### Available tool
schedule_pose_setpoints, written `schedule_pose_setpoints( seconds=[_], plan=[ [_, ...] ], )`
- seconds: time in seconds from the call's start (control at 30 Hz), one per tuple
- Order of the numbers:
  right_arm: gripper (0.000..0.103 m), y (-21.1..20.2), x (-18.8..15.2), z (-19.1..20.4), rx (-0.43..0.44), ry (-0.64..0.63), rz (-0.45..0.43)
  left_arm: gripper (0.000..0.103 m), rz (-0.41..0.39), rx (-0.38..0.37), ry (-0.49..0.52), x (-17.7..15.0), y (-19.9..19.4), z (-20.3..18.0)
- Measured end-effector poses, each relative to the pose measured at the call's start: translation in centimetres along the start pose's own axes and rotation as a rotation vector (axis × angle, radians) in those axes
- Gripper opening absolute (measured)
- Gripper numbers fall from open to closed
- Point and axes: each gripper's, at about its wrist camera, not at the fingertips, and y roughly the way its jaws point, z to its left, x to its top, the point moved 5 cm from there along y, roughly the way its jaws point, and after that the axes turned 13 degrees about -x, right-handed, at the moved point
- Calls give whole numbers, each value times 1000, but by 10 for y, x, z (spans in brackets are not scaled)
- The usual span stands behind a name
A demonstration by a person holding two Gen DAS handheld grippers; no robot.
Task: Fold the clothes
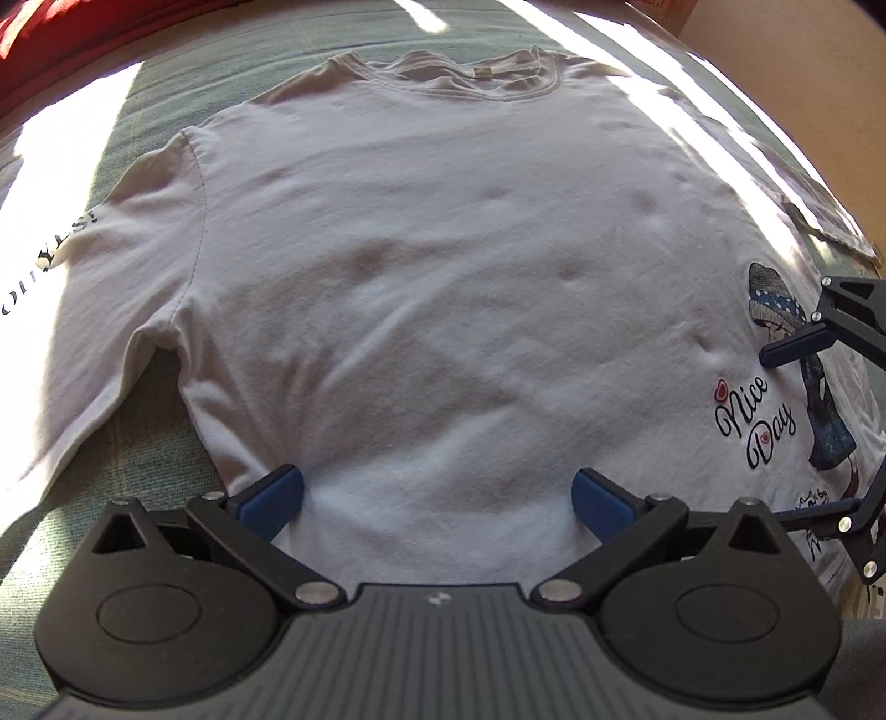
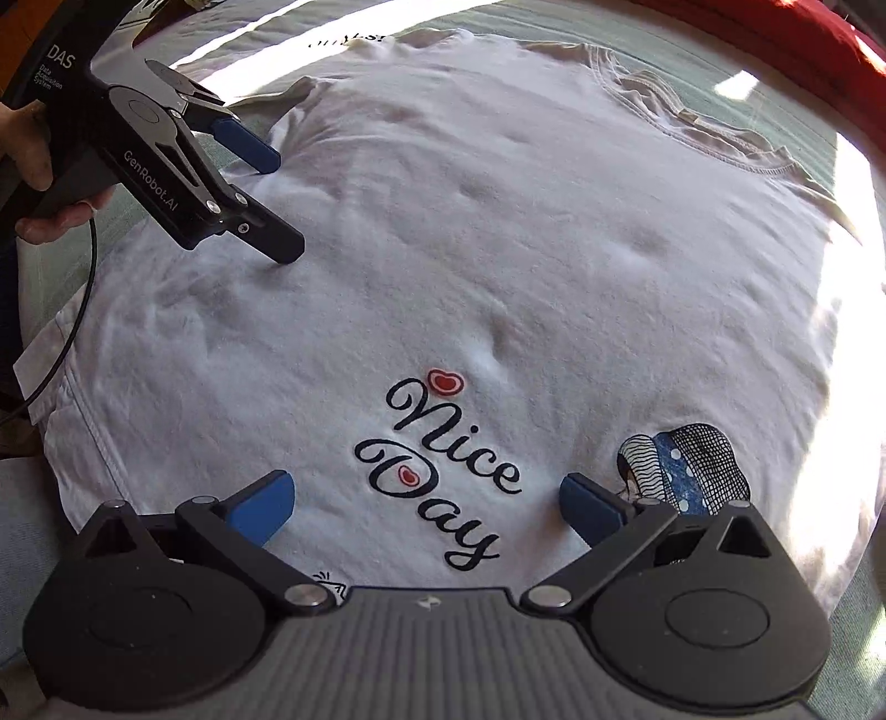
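Note:
A white T-shirt (image 1: 443, 277) lies spread flat, collar (image 1: 487, 83) at the far end. Its print reads "Nice Day" (image 2: 437, 471) beside a drawn figure with a blue headscarf (image 2: 686, 471). My left gripper (image 1: 437, 498) is open, its blue pads (image 1: 271, 501) just over the shirt's near side with nothing between them. In the right wrist view, the left gripper (image 2: 271, 199) shows at upper left, its lower finger resting on the cloth. My right gripper (image 2: 426, 507) is open over the print and holds nothing. Its fingers (image 1: 786, 349) enter the left wrist view from the right.
The shirt rests on a green cover (image 1: 138, 443). Another white garment with black lettering (image 1: 33, 260) lies past the left sleeve. Red fabric (image 2: 803, 27) borders the far side. A hand (image 2: 33, 166) holds the left gripper, and a black cable (image 2: 83, 310) hangs below it.

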Motion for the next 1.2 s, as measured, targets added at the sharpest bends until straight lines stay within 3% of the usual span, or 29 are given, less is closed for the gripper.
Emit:
schedule_pose_setpoints(
  seconds=[0.17,0.33,0.47,0.6,0.77,0.93,1.07,1.2],
  plan=[
    [103,6,3,2,-12,12,31,102,2,-20,-33,4,1,4],
    [103,5,3,4,-21,2,25,102,32,-18,-3,1,-3,3],
    [103,6,2,4,-26,-6,33,102,6,-23,-102,0,-22,11],
    [103,6,3,5,-33,-13,48,102,-76,45,-272,-6,-59,42],
    [103,2,11,5,-37,-13,95,102,-229,210,-448,-27,-123,114],
    [103,-11,34,-4,9,105,76,102,-367,322,-665,-66,-173,192],
    [103,-13,62,1,36,159,51,101,-458,318,-794,-96,-186,232],
    [103,-4,84,19,17,117,35,101,-546,237,-832,-104,-185,252]
  ],
)
